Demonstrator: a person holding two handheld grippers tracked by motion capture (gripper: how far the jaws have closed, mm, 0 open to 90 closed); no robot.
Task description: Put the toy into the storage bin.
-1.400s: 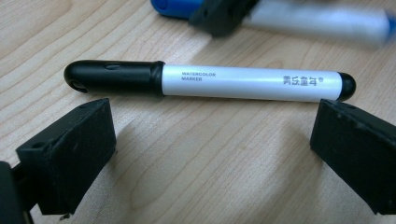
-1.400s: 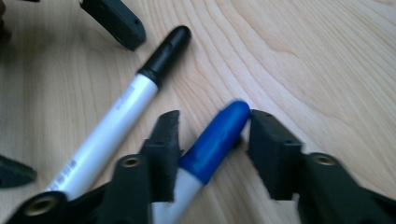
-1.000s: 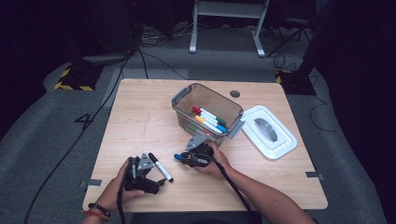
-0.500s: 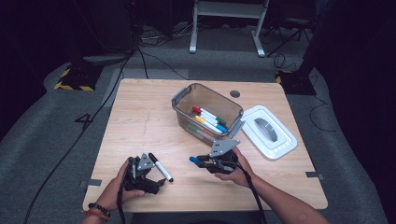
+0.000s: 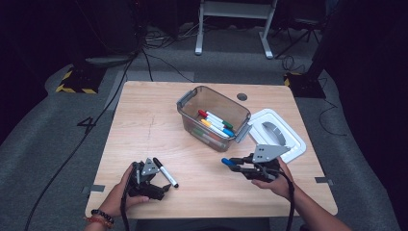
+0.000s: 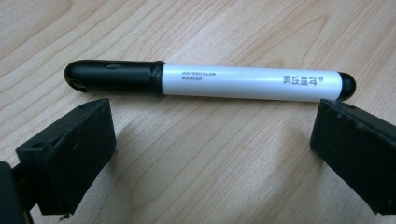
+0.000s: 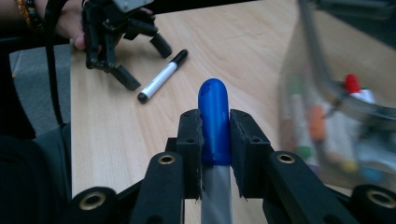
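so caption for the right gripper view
Right gripper clamps a blue-capped marker, black marker beyond.

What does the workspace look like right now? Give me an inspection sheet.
Surface: wooden table, bare around the work.
Job's things: blue marker clamped; black marker lying flat; bin holding markers.
Clutter: white lid beside the bin.
Grippers: left hand-held gripper open, short of the black marker; right hand-held gripper shut on the blue marker.
Cables: trailing over the floor.
Surroundings: grey floor, frame legs, dark.
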